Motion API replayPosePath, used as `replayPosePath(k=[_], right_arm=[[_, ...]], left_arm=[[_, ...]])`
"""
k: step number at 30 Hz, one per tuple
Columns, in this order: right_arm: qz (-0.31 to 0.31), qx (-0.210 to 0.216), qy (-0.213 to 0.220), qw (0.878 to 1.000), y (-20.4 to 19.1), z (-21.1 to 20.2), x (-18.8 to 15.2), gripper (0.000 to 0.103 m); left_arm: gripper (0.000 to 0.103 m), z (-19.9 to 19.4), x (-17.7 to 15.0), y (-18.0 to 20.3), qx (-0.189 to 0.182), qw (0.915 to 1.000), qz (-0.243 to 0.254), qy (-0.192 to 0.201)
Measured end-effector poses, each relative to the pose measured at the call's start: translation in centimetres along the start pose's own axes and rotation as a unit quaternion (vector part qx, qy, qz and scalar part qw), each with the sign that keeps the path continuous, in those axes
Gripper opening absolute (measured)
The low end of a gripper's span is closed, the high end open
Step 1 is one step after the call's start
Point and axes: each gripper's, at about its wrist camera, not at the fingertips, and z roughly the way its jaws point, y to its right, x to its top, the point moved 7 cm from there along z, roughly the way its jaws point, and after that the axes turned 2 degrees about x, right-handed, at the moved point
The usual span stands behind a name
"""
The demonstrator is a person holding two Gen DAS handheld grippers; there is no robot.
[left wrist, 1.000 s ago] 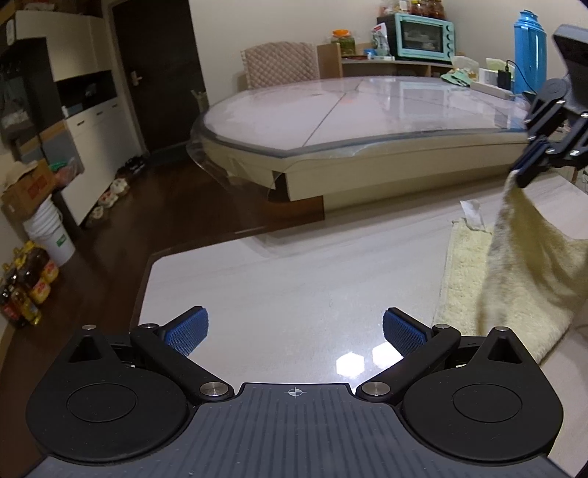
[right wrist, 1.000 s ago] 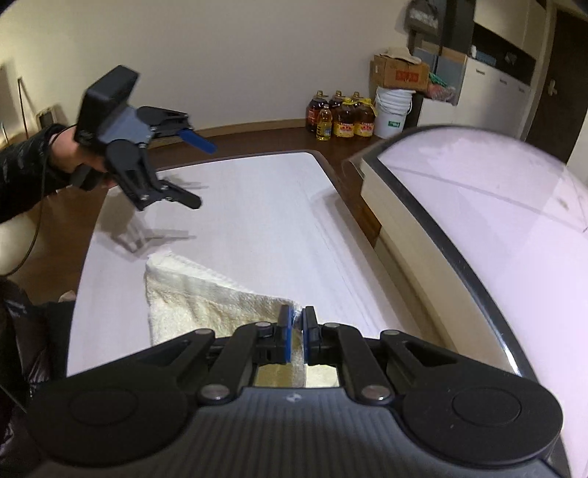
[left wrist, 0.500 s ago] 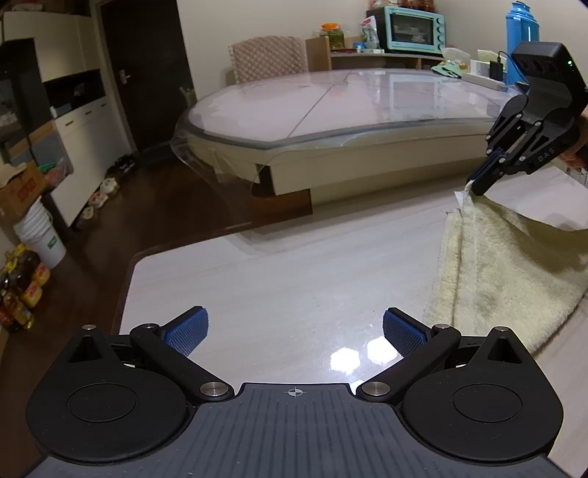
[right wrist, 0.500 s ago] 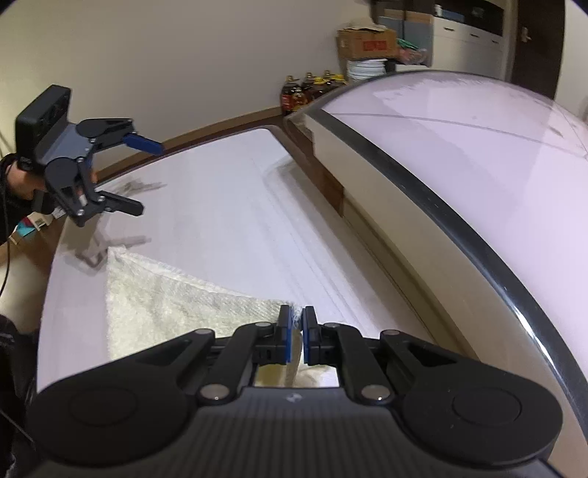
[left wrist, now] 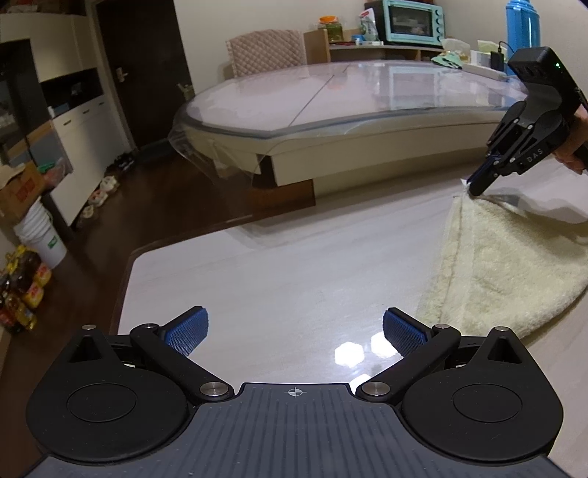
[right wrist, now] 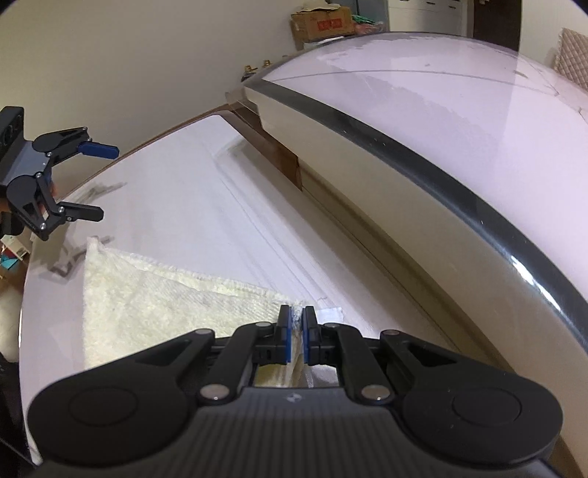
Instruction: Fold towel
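A cream terry towel lies folded over on the white table, at the right of the left wrist view. My right gripper is shut on the towel's far corner, held low near the tabletop; it shows in the left wrist view as my right gripper pinching that corner beside a white label. My left gripper hovers open over bare table to the left of the towel, nothing between its blue pads. In the right wrist view my left gripper hangs open above the towel's near corner.
A large round glass-topped table stands just beyond the white table, with a narrow gap between them. A padded chair, a teal oven and a blue flask stand behind. Buckets, bottles and boxes line the floor at left.
My right gripper has carried the towel corner forward and down toward the table, laying the upper layer flat. My left gripper has stayed open and shifted slightly.
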Motion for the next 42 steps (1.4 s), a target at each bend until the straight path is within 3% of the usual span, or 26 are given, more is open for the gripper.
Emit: replayPosePath(k=[6, 18, 22, 34, 42], right_arm=[[0.013, 0.001, 0.029, 1.0, 0.2, -1.3, -0.1, 0.006], [0.03, -0.024, 0.018, 0.999, 1.5, -0.4, -0.6, 0.007], [0.025, -0.049, 0.009, 0.998, 1.5, -0.4, -0.6, 0.019], [-0.039, -0.126, -0.013, 0.991, -0.7, -0.2, -0.6, 0.025], [-0.047, -0.153, -0.01, 0.987, -2.0, -1.1, -0.7, 0.041]], left_arm=[[0.103, 0.3, 0.0, 0.0, -0.003, 1.0, 0.006, -0.001], [0.103, 0.5, -0.2, 0.6, -0.009, 0.9999, 0.013, -0.005], [0.103, 0.4, 0.1, 0.4, -0.008, 0.9999, 0.012, -0.001], [0.103, -0.3, 0.2, 0.1, -0.003, 1.0, 0.009, -0.003], [0.103, -0.9, 0.0, -0.6, 0.005, 1.0, 0.006, -0.001]])
